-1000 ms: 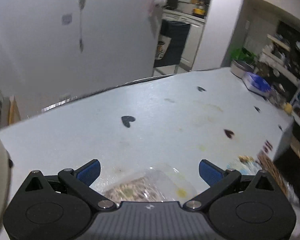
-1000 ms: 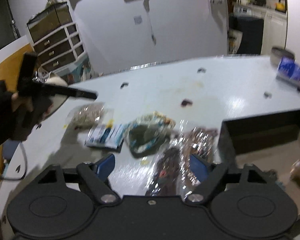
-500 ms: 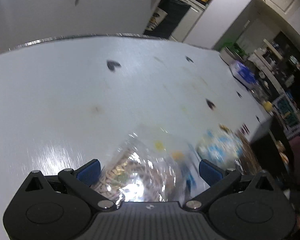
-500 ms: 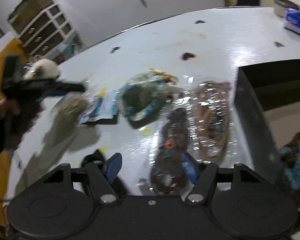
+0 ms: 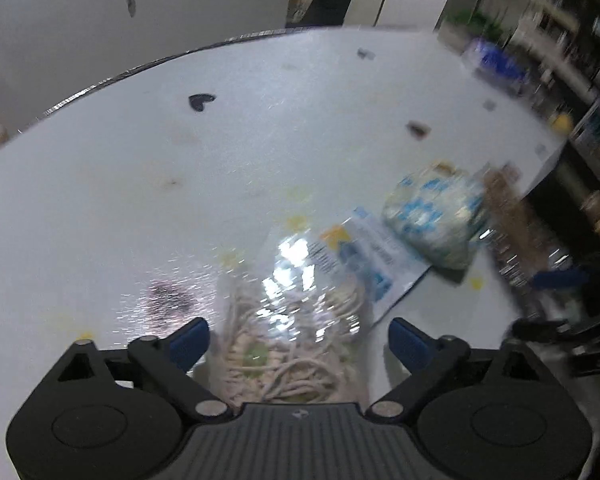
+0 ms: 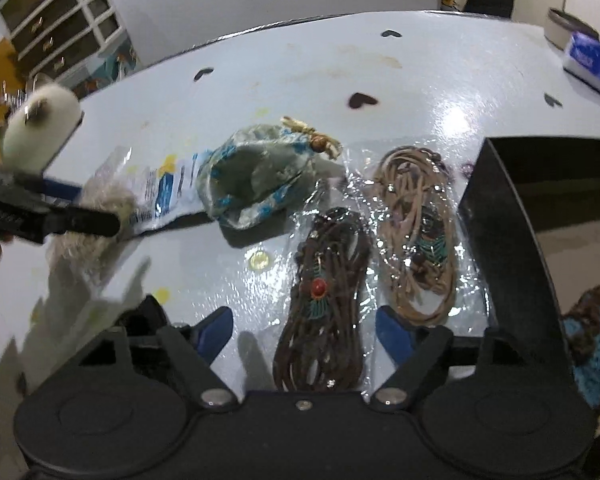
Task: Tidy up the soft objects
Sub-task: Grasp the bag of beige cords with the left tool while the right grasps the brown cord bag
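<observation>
Cream-coloured cord, bundled in a clear plastic bag, sits right between the left gripper's blue-tipped fingers, and those fingers are spread wide with nothing pinched yet. The bag's long axis runs straight ahead along the fingers, so the grip would fall across its narrow width. That is the relation to watch: bag dead centre, fingers either side, a small drop left to make.

Over on the other side, the right gripper is also spread apart, and it straddles the near end of a dark brown cord bundle in its own clear wrap. That bundle likewise lies lengthwise away from the fingers. Just beside it to the right lies a tan cord bundle, close against the black bin's wall.

Further out on the white table, a blue-and-white drawstring pouch rests on a flat printed packet (its text is too blurred to read). Inside the bin, something blue and brown and knitted is already down.

Each hand seems to have its own target, and the right one is nearer the bin. Slippery plastic could slide out of a shallow pinch.
</observation>
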Available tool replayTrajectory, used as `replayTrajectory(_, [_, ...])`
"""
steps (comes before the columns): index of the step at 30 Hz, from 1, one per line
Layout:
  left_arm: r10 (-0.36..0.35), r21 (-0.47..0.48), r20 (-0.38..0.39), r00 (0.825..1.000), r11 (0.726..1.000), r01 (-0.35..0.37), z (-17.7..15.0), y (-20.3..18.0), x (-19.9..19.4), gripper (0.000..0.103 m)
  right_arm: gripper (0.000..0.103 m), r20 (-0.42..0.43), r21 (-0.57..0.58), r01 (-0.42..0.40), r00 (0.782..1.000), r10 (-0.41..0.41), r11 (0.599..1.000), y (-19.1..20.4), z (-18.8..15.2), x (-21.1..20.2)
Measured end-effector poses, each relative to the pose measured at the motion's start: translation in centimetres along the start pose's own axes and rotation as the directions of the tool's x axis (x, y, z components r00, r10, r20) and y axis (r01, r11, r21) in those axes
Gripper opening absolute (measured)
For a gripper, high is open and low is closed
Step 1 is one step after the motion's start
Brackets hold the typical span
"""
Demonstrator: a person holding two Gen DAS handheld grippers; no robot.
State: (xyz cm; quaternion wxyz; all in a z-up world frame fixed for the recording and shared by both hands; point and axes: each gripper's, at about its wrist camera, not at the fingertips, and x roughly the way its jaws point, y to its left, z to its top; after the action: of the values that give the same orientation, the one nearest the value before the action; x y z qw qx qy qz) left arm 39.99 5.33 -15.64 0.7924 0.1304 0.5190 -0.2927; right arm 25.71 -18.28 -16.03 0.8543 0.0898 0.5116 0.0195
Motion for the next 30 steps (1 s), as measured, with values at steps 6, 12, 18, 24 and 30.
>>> replayTrajectory(6, [0.046, 0.014, -0.026, 0.999, 0.999, -0.045, -1.3, -0.4, -0.4, 0.076, 0.059, -0.002, -0.018, 0.016, 1.0, -0.016, 1.0, -0.7, -0.4, -0.7])
replayTrajectory(12, [0.067, -0.12, 0.058, 0.996, 0.991, -0.059, -3.2, 0.1, -2.2, 0.065, 0.032, 0.002, -0.05, -0.007, 1.0, 0.007, 0.999, -0.3, -1.4, -1.4])
replayTrajectory(18, [0.089, -0.273, 0.106, 0.99, 0.96, -0.057, -6.3, -0.6, -4.0, 0.063, 0.021, 0.019, -0.083, -0.049, 0.999, 0.05, 0.995, 0.5, -2.0, -2.5])
replayTrajectory(24, [0.134, -0.416, 0.184, 0.974, 0.908, -0.047, -8.5, -2.1, -6.9, 0.063, 0.02, 0.091, -0.15, -0.068, 0.992, 0.083, 0.986, 1.5, -2.4, -4.8])
replayTrajectory(30, [0.178, -0.497, 0.269, 0.947, 0.867, -0.022, -9.4, -4.7, -10.3, 0.063, 0.02, 0.19, -0.193, -0.103, 0.972, 0.14, 0.976, 1.6, -2.3, -8.1])
